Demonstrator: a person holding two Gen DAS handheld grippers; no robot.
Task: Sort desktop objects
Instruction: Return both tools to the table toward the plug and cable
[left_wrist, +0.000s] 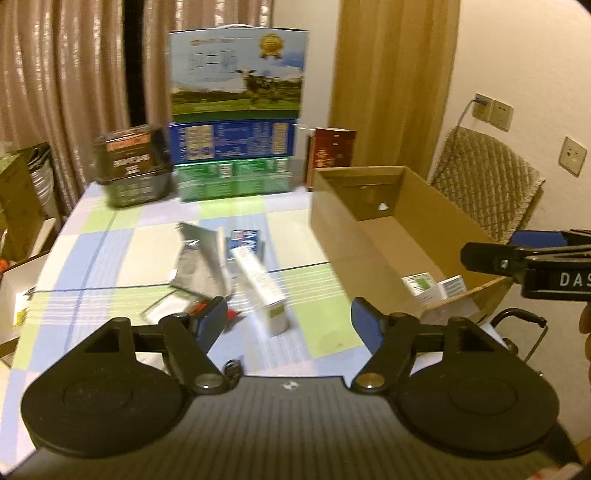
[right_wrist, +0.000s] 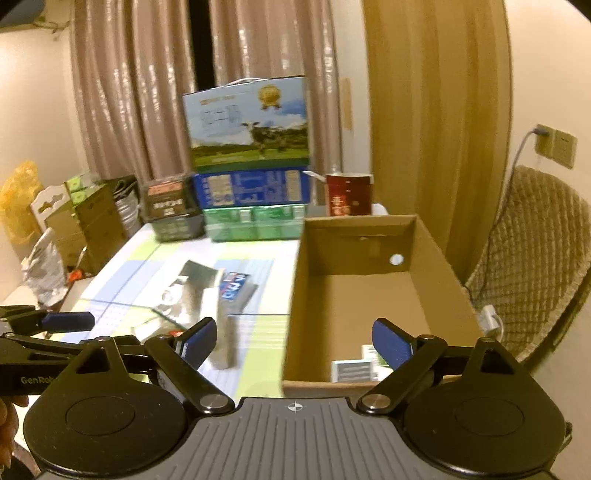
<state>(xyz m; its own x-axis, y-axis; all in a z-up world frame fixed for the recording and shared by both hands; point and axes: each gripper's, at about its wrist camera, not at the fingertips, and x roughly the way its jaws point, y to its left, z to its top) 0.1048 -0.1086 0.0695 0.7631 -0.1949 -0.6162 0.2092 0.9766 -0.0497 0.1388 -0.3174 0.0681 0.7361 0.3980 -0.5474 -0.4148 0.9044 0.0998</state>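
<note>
1. Left wrist view: the white carton (left_wrist: 263, 284) lies on the table (left_wrist: 110, 236) just ahead of the left tongs (left_wrist: 290, 319), tipped on its long side, one end pointing back between the blue pads.
2. Beyond it, slightly to the left, a silver pouch (left_wrist: 197, 254) and a blue packet (left_wrist: 247, 240) lie touching or overlapping in one loose pile; blur hides the exact edges.
3. The left tongs stand wide open and hold nothing; they hang above the table, not touching any item.
4. The right tongs (right_wrist: 293, 341) are likewise spread wide and empty, straddling the near wall of the box (right_wrist: 295, 295), which sits ahead and to the right.
5. Inside the box, at its near end, 2 or 3 small cartons (right_wrist: 351, 369) already lie flat; the rest of the floor is bare.
6. Judgement: sorting is partly done, and the step in hand looks like a reach for the next loose item, most likely the white carton.
7. Next move: lower the left tongs over the carton's narrow width, close across its 2 long faces, lift it clear of the pouch, then carry it rightward over the box wall.
8. Farther back, stacked milk cases (left_wrist: 236, 110) and a red tin (left_wrist: 330, 151) stand well apart from the work.
</note>
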